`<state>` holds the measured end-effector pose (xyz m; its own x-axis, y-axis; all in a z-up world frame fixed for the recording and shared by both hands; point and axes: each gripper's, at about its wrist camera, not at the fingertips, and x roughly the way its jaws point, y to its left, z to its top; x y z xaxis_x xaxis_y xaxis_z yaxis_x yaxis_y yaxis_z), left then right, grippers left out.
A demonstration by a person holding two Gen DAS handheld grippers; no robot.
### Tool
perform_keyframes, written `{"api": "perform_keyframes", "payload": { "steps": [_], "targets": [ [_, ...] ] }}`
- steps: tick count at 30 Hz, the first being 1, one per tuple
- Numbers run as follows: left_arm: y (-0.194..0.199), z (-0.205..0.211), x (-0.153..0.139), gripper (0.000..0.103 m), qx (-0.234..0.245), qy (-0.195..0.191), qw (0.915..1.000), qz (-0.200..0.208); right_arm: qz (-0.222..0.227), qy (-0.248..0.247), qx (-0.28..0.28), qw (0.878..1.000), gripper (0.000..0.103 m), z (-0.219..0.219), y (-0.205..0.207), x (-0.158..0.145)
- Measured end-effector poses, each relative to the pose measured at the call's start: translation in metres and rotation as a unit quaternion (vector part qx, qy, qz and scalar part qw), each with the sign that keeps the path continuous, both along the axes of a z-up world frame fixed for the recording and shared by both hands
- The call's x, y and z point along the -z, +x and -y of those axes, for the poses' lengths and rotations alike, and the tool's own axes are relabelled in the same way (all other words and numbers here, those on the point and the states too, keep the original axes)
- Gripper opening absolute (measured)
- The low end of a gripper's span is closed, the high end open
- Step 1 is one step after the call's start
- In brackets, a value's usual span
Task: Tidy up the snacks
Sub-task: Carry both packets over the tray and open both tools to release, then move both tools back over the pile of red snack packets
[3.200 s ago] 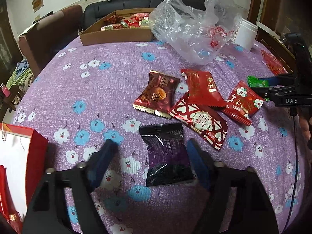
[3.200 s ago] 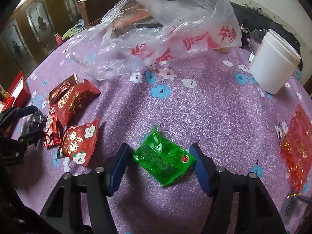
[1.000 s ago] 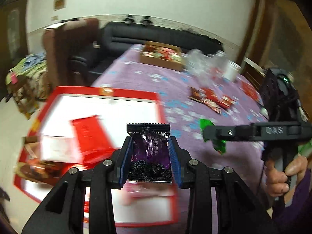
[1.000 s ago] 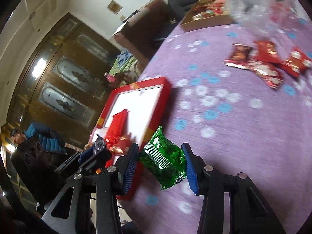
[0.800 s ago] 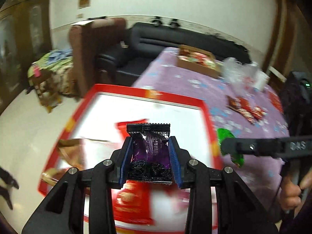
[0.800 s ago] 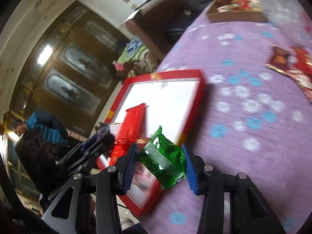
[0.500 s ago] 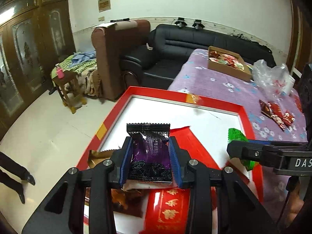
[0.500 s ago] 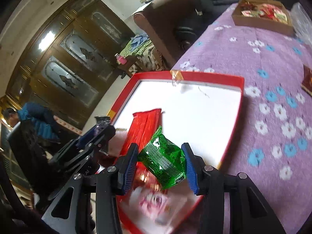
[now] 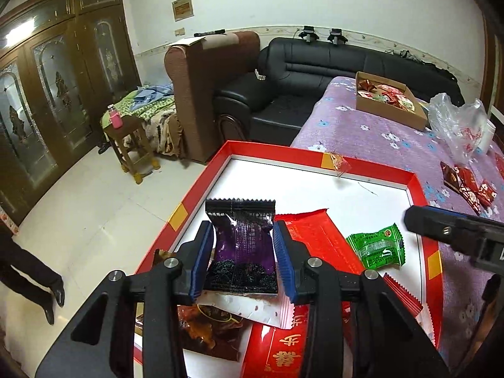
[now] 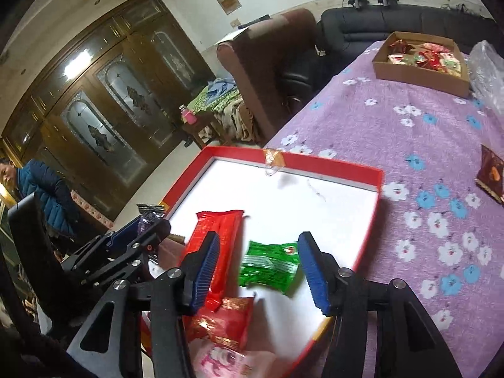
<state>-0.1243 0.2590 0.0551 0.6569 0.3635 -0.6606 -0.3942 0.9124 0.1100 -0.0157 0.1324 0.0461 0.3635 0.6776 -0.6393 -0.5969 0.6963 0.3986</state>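
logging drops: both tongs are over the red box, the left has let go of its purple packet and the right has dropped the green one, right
Not quite: the left tongs are shut on the purple foil snack packet, as the left wrist view shows. The right tongs are open, and the green foil snack packet is released over the red-rimmed box.

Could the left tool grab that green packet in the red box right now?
Probably not yet: the left tool is shut on the purple packet. The green packet lies uncovered in the red box, beside it, so after letting go, likely yes.

Green packet (image 10: 269, 266) inside box (image 10: 376, 189)
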Motion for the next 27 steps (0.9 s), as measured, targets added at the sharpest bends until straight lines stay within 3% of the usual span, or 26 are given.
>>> {"api": "perform_keyframes", "payload": {
  "steps": [5, 11, 14, 18, 21, 22, 24, 27],
  "targets": [
    [-0.003, 0.007, -0.007, 0.06, -0.019, 0.028, 0.9994, 0.006, -0.007, 0.017, 0.028, 0.999, 0.055, 0.033, 0.01, 0.001],
    [-0.008, 0.021, -0.027, 0.083, -0.057, 0.113, 0.9913, 0.036, -0.006, 0.037, 0.069, 0.997, 0.055, 0.092, 0.027, -0.009],
    [-0.01, 0.034, -0.039, 0.083, -0.052, 0.142, 0.9872, 0.051, -0.001, 0.063, 0.111, 0.992, 0.055, 0.14, 0.046, -0.023],
    [0.001, 0.061, -0.05, 0.083, -0.013, 0.138, 0.9891, 0.05, -0.002, 0.118, 0.172, 0.978, 0.061, 0.214, 0.077, -0.035],
    [0.013, 0.09, -0.053, 0.083, 0.018, 0.146, 0.9881, 0.046, 0.011, 0.165, 0.225, 0.96, 0.061, 0.27, 0.091, -0.025],
    [0.02, 0.102, -0.053, 0.085, 0.031, 0.148, 0.9875, 0.043, -0.011, 0.189, 0.239, 0.952, 0.061, 0.29, 0.097, -0.012],
    [0.035, 0.124, -0.05, 0.086, 0.053, 0.141, 0.988, 0.033, -0.051, 0.175, 0.253, 0.95, 0.061, 0.304, 0.109, 0.002],
    [0.061, 0.159, -0.046, 0.086, 0.094, 0.122, 0.9878, 0.018, -0.063, 0.158, 0.27, 0.948, 0.059, 0.313, 0.119, 0.01]
  ]
}}
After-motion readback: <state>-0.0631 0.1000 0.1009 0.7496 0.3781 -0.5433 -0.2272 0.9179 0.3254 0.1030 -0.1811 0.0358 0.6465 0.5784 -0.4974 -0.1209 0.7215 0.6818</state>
